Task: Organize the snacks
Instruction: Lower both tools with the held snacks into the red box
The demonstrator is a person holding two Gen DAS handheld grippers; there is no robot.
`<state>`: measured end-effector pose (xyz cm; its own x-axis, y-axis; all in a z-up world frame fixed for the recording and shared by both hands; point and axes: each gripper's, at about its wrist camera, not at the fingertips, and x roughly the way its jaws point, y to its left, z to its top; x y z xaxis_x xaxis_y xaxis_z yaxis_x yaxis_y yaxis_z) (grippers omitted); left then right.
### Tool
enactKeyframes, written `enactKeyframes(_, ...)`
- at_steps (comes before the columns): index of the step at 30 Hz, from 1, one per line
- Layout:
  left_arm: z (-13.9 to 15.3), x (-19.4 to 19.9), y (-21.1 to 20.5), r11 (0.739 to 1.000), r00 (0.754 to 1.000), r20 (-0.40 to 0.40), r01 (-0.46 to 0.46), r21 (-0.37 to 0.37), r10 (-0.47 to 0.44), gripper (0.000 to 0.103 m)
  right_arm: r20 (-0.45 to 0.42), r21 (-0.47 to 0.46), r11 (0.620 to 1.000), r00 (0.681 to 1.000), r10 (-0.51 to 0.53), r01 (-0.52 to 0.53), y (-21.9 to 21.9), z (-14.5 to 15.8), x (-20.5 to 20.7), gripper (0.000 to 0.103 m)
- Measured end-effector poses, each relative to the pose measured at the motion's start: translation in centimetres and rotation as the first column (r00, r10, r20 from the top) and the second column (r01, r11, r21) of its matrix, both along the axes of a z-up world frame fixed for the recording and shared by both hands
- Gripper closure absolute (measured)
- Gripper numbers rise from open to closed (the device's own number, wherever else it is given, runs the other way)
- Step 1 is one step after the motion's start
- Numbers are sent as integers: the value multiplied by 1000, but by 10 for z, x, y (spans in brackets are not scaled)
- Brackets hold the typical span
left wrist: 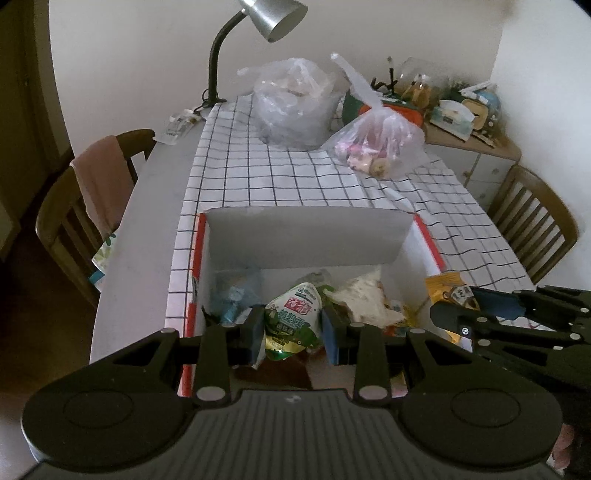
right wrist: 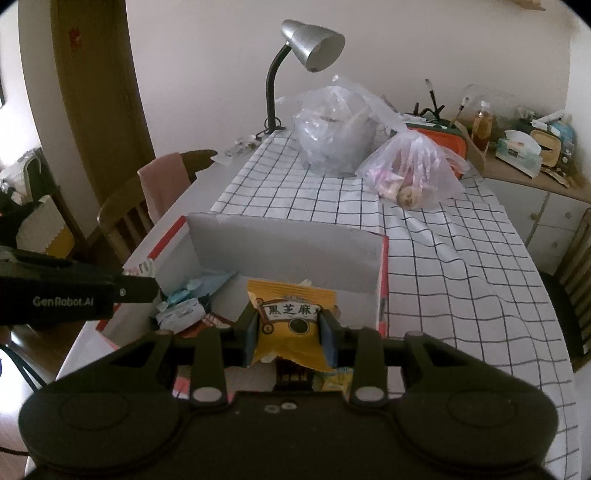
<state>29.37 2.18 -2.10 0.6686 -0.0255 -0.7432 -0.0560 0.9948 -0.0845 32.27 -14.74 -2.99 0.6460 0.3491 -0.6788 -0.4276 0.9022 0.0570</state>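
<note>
You hold each gripper over the open box [left wrist: 236, 240] at the table's near end. Beyond it two plastic bags [left wrist: 295, 107] sit side by side on the tablecloth [left wrist: 295, 181], the lamp [left wrist: 258, 22] behind them.

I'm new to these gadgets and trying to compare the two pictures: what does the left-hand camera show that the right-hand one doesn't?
Only the left wrist view shows the left gripper clamping a green packet, with a white packet in the box behind it.

Only the right wrist view shows the right gripper head-on, clamping a yellow packet, plus a door at left.

Both show the box, the lamp, two plastic bags and the checked cloth. The yellow packet also peeks in at the left view's right side.
</note>
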Motion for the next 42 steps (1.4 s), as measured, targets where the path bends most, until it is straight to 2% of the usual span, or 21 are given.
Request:
enactKeyframes(19, -51, 68, 24, 999, 992, -122, 15, 33, -11, 71, -88, -67, 997, 995, 44, -50, 43, -41, 58, 70)
enactKeyframes(29, -75, 77, 24, 999, 983, -183, 26, 36, -19, 70, -108, -116, 989, 991, 82, -94, 62, -58, 64, 67)
enactKeyframes(39, -78, 74, 23, 999, 983, -182, 19, 35, -13, 69, -119, -115, 990, 990, 72, -86, 60, -60, 63, 62)
enactKeyframes(40, -77, 74, 23, 999, 984, -180, 15, 34, -9, 68, -120, -115, 990, 990, 71, -85, 59, -60, 63, 60)
enactKeyframes(42, -74, 71, 24, 1000, 985, -171, 14, 23, -10, 59, -117, -108, 991, 991, 66, -78, 57, -58, 62, 57)
